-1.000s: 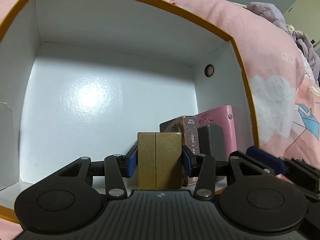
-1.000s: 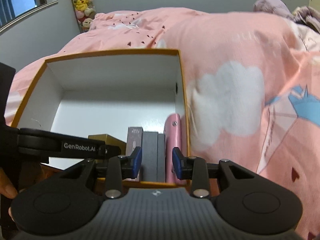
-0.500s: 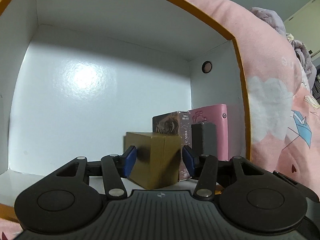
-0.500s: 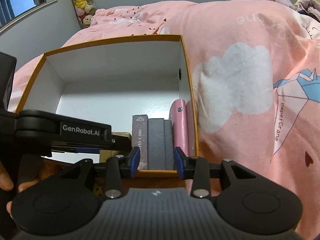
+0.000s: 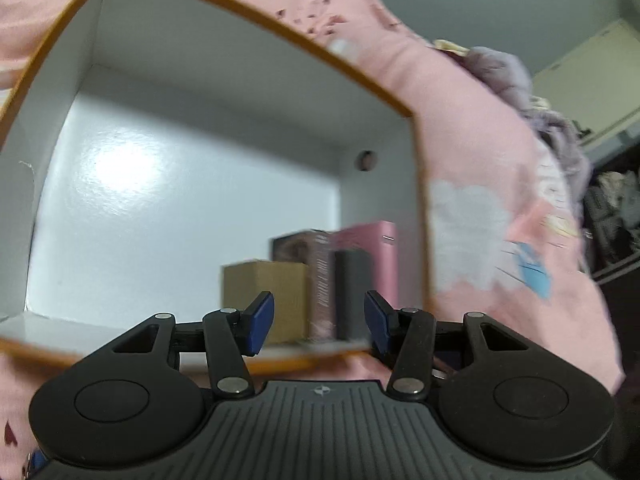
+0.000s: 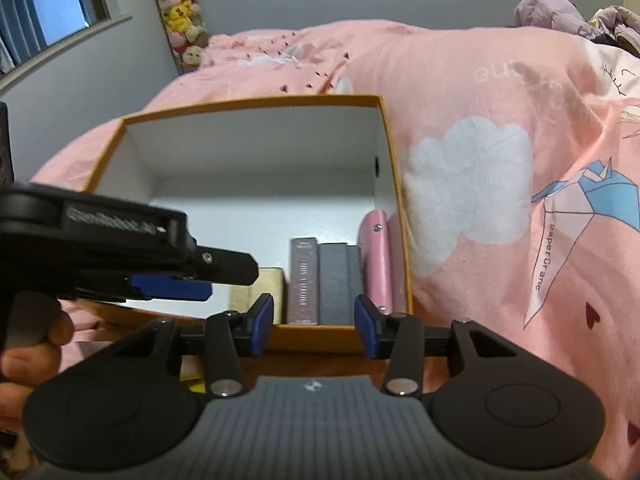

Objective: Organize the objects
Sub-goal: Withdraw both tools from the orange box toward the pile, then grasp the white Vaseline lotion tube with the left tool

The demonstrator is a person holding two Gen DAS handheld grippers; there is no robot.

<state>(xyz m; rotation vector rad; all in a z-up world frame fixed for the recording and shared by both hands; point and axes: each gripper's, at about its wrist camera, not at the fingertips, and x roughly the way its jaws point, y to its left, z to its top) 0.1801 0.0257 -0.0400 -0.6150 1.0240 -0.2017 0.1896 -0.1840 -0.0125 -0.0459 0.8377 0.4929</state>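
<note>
Left gripper [image 5: 319,322] and right gripper [image 6: 314,324] gape, holding nothing; gold box [image 6: 267,283] at 9 o'clock of them is half hidden.

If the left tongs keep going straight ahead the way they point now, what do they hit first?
Most likely the near orange rim of the box, which lies just ahead of and below the open left tongs. If they clear it, the dark patterned box and grey box stand next in line. Depth is blurred, so this is uncertain.

The gold box [image 6: 256,290] sits half hidden behind the left gripper [image 6: 172,286]; print on the brown box [image 5: 320,280] is blurred.
</note>
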